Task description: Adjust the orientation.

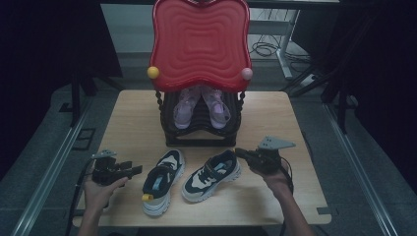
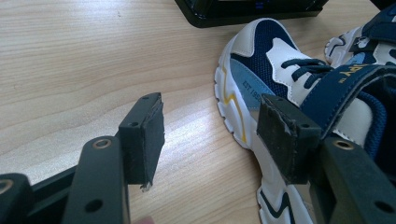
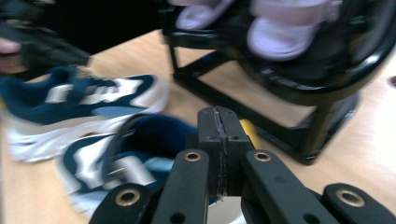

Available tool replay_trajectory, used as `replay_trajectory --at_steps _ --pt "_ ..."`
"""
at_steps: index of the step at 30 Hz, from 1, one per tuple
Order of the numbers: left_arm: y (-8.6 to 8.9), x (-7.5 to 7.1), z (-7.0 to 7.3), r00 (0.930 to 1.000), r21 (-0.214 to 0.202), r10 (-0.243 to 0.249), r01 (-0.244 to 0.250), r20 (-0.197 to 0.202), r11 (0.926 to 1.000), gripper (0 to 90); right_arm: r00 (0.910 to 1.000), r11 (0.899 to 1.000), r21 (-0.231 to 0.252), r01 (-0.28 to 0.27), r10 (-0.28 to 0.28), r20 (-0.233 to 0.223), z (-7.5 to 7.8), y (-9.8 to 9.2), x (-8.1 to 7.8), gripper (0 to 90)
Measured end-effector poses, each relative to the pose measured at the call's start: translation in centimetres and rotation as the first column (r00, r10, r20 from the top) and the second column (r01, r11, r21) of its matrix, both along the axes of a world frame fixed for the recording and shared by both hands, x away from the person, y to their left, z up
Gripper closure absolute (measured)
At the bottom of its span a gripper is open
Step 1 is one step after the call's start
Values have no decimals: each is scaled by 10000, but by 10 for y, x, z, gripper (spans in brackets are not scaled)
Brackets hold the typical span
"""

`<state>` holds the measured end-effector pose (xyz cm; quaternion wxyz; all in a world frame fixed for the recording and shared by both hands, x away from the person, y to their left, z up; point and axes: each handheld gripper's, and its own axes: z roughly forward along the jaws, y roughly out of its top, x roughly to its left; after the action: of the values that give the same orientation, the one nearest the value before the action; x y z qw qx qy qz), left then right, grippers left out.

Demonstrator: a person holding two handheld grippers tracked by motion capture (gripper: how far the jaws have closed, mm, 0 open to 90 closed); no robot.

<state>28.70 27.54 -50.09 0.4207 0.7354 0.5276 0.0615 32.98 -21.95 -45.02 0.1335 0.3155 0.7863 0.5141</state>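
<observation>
Two navy-and-white sneakers lie on the wooden table (image 1: 275,113), in its near half, side by side with toes pointing toward the far right. The left sneaker (image 1: 162,182) sits closer to the near edge, a yellow tab at its heel. The right sneaker (image 1: 212,175) lies just beside it, a little farther from the near edge, and the two are close but I cannot tell whether they touch.

Left gripper (image 1: 130,170): near the table's left edge, held level and pointing right, toward the left sneaker's heel. Jaws spread apart, nothing between the pads; in the left gripper view the sneaker (image 2: 261,88) lies just behind the right-hand jaw, bare wood in the gap. The jaws are not clamped on it.

Right gripper (image 1: 239,152): toward the right edge, pointing left at the heel end of the right sneaker, just beside its collar. Jaws clenched, pads pressed flat together, gripping nothing. Its own view is blurred; the right sneaker (image 3: 135,158) shows below and behind the jaws.

At the far edge, centre, a black rack (image 1: 201,135) holds a pair of lilac sandals (image 1: 200,105). A red wavy panel (image 1: 199,42) with a yellow and a pink knob stands over the rack.
</observation>
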Motion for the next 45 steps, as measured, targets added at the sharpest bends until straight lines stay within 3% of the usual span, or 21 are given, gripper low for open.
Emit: replay_trajectory --at_steps 6,10,14,24,32,40,45 --pt "1 1 -2 9999 -20 -86 86 -60 10000 414 9990 9996 -153 -222 216 -396 -7 2 34 897" --pt "4 0 -3 9999 -100 -42 41 -102 9999 413 9973 9990 -279 -362 343 -653 -19 3 46 897" --pt "7 -1 -3 9999 -217 -15 12 -153 9998 413 9951 9991 -90 -414 404 -897 -26 4 54 897" --pt "7 0 -7 9992 -211 -149 141 -370 9997 411 9920 9964 -56 -845 836 -944 -18 11 61 897" --pt "6 1 -8 9987 -196 -219 210 -458 9996 410 9835 9892 -205 -1450 1419 -1120 -30 15 66 898" --pt "5 1 -9 9985 -158 -229 222 -491 9996 411 9673 9747 -284 -2216 2161 -1325 -38 17 67 898" --pt "5 1 -9 9983 -166 -247 239 -537 9996 411 9660 9741 -305 -2241 2178 -1389 -37 14 65 898"
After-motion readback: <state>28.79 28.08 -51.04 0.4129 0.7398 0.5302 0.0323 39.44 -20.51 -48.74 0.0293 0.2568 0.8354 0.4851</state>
